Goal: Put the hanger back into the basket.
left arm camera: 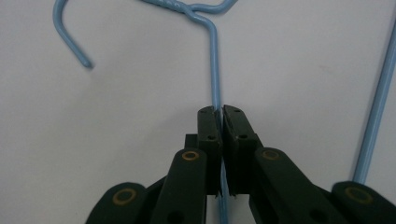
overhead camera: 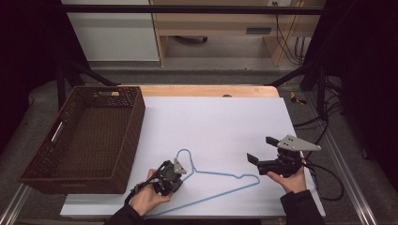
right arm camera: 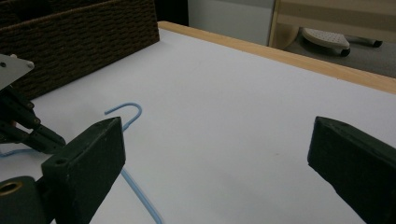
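No readable text, labels or signs.

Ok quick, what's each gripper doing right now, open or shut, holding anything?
Left gripper: shut on the blue wire hanger, pinching its shoulder wire just below the neck.
Right gripper: open, holding nothing, held above the white table.

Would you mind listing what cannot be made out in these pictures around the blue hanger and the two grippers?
- High view: how the left gripper meets the blue hanger; hand and gripper body cover it.
- Left gripper view: the hanger's far shoulder, cut off by the top edge.
- Right gripper view: the tips of the right gripper, cut by the frame's edges.
- High view: the inside near wall of the wicker basket, hidden by its own rim.
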